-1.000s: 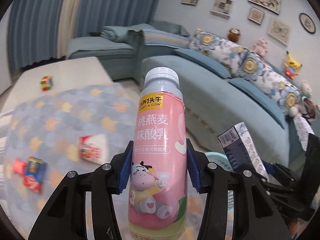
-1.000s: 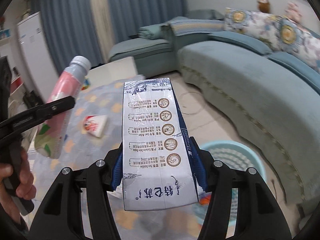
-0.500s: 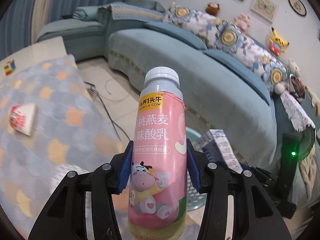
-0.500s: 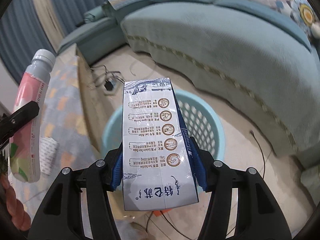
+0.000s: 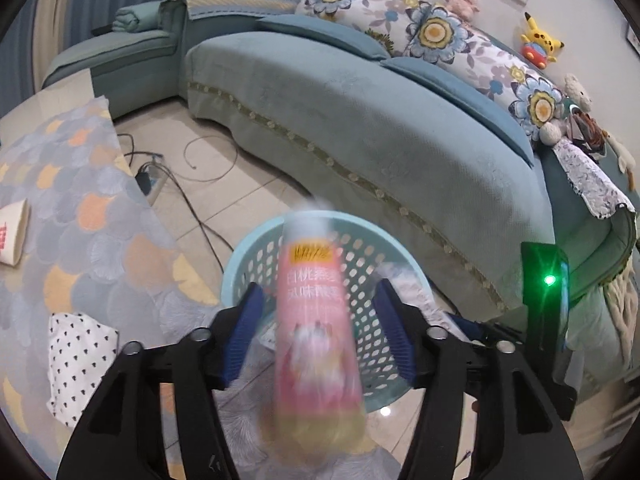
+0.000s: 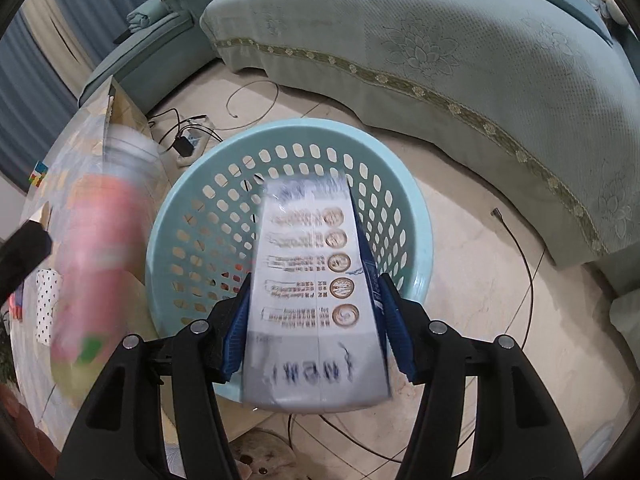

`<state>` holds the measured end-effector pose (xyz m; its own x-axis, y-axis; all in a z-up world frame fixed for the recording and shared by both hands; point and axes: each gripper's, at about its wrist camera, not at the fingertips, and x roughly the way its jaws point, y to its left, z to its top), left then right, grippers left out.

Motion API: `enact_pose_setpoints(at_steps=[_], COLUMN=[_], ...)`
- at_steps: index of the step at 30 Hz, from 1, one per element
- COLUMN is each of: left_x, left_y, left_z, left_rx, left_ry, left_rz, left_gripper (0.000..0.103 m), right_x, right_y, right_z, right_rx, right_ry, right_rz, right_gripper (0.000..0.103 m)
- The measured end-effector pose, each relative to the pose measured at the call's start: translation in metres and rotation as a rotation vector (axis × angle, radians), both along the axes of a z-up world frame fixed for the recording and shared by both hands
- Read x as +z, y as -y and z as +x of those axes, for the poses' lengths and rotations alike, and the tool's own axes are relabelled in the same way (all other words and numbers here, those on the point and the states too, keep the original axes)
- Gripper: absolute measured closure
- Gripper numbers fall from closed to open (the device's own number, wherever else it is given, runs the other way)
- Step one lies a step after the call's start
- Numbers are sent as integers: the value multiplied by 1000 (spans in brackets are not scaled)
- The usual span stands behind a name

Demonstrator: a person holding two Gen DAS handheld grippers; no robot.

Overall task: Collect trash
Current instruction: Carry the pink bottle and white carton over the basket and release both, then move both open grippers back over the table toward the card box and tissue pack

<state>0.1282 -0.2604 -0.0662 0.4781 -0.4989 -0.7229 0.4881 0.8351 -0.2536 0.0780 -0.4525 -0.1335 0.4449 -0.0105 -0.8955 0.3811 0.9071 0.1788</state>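
Pale floor tiles [image 6: 472, 264] spread beneath both cameras, with a long teal sofa [image 5: 360, 120] curving along the far side, flowered cushions [image 5: 432, 32] and soft toys [image 5: 538, 40] lined up on its back. To the left lay a table covered by a grey cloth with orange patches [image 5: 80, 200], on which a white packet with red print [image 5: 12, 232] and a white cloth with small black hearts [image 5: 76, 364] rested. Dark cables and a power strip [image 6: 188, 146] trailed over the tiles between table and sofa. Close by the table's edge stood a round light-blue basket [image 6: 416, 216] with perforated walls, directly under both tools. The left gripper [image 5: 318, 328] had just been opening: its blue pads stood clear of the pink bottle [image 5: 316, 320], which showed blurred between them, cap end toward the basket, no longer pressed. The right gripper [image 6: 314, 320] had also just been widening slightly; the grey-white carton [image 6: 312, 296] printed with round brown emblems sat between its pads, blurred at its near end, above the basket's opening. Whether those pads were touching the carton's sides could not be told. From the right camera the pink bottle [image 6: 92, 264] appeared as a smear at the left, beside the basket's rim.
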Motion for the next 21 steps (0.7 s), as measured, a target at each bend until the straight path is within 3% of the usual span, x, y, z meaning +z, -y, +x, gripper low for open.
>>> enact_pose_setpoints(at_steps=[12, 21], left_x=[20, 55], left_y=[-28, -95], left_z=[-12, -29], left_rx=[32, 105], left_ry=[26, 81], left_rz=[-61, -83], left_gripper=[42, 42], right_x=[14, 56], right_y=[-3, -54], right_z=[-15, -10], right_rx=[-14, 89], right_ry=[35, 134], right_rz=[8, -22], right_gripper=[44, 44])
